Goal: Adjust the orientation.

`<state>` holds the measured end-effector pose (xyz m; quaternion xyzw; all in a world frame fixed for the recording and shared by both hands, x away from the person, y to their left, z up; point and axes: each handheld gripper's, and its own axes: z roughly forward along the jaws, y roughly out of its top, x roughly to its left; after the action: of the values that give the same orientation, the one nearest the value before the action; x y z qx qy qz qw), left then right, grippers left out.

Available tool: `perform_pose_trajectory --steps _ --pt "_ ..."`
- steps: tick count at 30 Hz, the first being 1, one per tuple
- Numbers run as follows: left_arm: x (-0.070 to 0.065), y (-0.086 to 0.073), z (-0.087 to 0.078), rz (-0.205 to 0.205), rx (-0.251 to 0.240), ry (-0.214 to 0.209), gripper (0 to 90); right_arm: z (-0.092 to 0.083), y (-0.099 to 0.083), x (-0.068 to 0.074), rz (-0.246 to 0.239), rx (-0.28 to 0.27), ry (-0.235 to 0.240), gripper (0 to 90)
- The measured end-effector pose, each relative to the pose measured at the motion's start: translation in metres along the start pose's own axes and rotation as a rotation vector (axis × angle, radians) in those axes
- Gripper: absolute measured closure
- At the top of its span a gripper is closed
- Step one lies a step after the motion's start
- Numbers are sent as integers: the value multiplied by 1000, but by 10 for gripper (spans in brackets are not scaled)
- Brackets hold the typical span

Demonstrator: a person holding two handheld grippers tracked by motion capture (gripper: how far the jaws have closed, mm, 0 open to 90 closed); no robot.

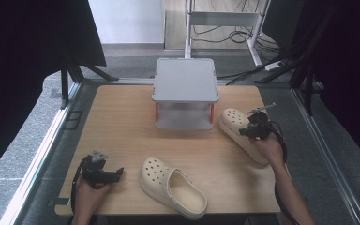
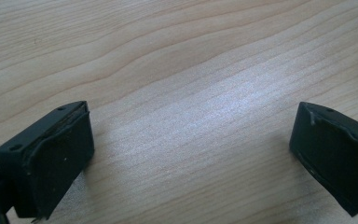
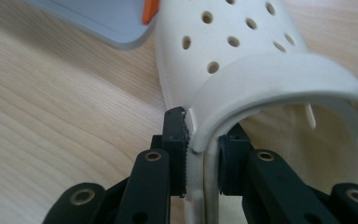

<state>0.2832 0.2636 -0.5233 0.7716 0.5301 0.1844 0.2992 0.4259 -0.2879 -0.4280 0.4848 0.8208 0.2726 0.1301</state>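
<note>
My right gripper (image 3: pixel 200 154) has its jaws pinched on the side wall of a cream clog (image 3: pixel 261 70), one jaw outside and one inside the opening, right where the heel strap meets the rim. In the high view that same right gripper (image 1: pixel 254 127) sits over the clog (image 1: pixel 236 125), which rests on the wooden table (image 1: pixel 122 126) just to the right of the grey two-tier rack (image 1: pixel 185 93), its toe pointing toward the rack's front right corner. In the right gripper view the rack's lower shelf (image 3: pixel 88 18) lies close beside the toe, with an orange post (image 3: pixel 150 10) at its edge.

My left gripper (image 1: pixel 104 172) rests low over bare wood, well to the left and nearer to me than the rack, jaws spread wide with nothing between them; its left pad (image 2: pixel 56 158) hovers close over the grain.

The second clog (image 1: pixel 172 186) lies in front of the rack, near the table's near edge, between my two hands and untouched.

I judge the work barely begun: one clog gripped but not yet on the rack, both shelves empty, the other clog still to fetch.
</note>
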Motion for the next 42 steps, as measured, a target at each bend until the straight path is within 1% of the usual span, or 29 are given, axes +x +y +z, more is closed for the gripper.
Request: perform_pose_trajectory --steps 1,5,8,13,18,19,21,23,28,31,37,41,42 --pt "0 0 0 0 1 2 0 -2 0 1 -1 0 1 771" --pt "0 0 0 0 1 2 0 -19 -2 9 -30 -12 -14 772" --pt "0 0 0 0 1 2 0 -34 -5 15 -39 -27 0 772" --pt "0 0 0 3 0 0 0 -51 -8 27 -70 -40 14 771" --pt "0 0 0 6 0 1 0 -63 -9 46 -109 -50 35 771" --pt "0 0 0 5 0 1 0 -64 -9 52 -120 -52 41 771" --pt "0 0 0 4 0 1 0 -65 -9 57 -130 -53 53 770" --pt "0 0 0 3 -1 1 0 -65 -8 66 -149 -55 68 770" --pt "0 0 0 2 -1 0 0 -62 -5 94 -199 -62 102 770" --pt "0 0 0 2 -1 1 0 -58 -2 108 -227 -61 120 770" --pt "0 0 0 2 -2 0 0 -44 2 139 -276 -43 173 766" --pt "0 0 0 2 -1 2 0 -34 4 155 -292 -39 197 765" --pt "0 0 0 1 -2 0 0 -30 4 161 -301 -32 208 766"
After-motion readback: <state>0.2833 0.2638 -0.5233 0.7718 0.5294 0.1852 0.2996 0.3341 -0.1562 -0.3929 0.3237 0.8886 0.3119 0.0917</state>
